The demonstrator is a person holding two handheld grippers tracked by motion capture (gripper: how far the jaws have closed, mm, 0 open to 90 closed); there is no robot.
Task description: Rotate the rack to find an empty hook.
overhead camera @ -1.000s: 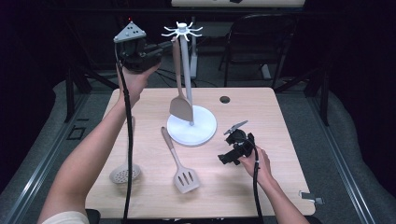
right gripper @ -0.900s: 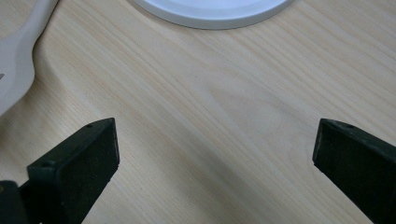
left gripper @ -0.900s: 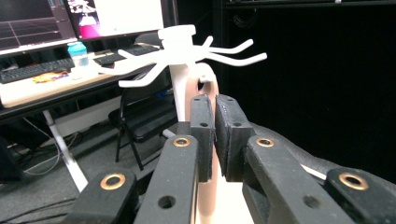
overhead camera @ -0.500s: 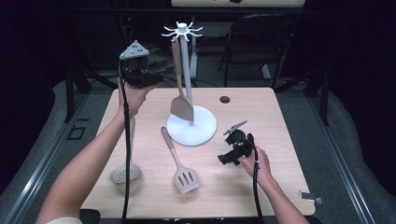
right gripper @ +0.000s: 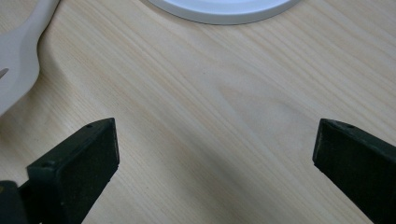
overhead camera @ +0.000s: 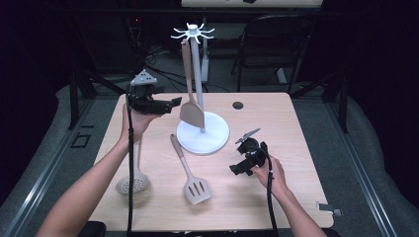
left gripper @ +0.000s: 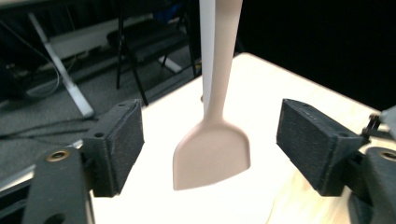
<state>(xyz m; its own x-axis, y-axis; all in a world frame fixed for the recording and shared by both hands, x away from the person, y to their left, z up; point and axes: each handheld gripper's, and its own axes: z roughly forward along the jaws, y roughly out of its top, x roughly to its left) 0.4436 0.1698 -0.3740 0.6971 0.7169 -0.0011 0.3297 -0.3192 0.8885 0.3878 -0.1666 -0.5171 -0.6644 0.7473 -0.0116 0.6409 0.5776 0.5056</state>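
A beige solid spatula (overhead camera: 191, 111) hangs from the white hook rack (overhead camera: 196, 34), its blade just above the rack's round base (overhead camera: 212, 140). My left gripper (overhead camera: 174, 103) is held level just left of that blade. Its jaws have just been opening and now stand open. In the left gripper view the blade (left gripper: 212, 154) hangs ahead in the gap of my left gripper (left gripper: 210, 142), and neither pad touches it. My right gripper (overhead camera: 237, 169) rests low over the table at the right, open and holding nothing. In its own view my right gripper (right gripper: 215, 154) looks at bare wood.
A slotted spatula (overhead camera: 190, 173) lies on the wooden table (overhead camera: 296, 148) in front of the base, its blade edge (right gripper: 18, 70) near the right gripper. A perforated skimmer (overhead camera: 132, 182) lies at the front left. A dark chair (overhead camera: 267, 44) stands behind the table.
The left gripper has come down from beside the rack's top to the level of the hanging spatula's blade, and its jaws have opened. The right gripper has stayed put.
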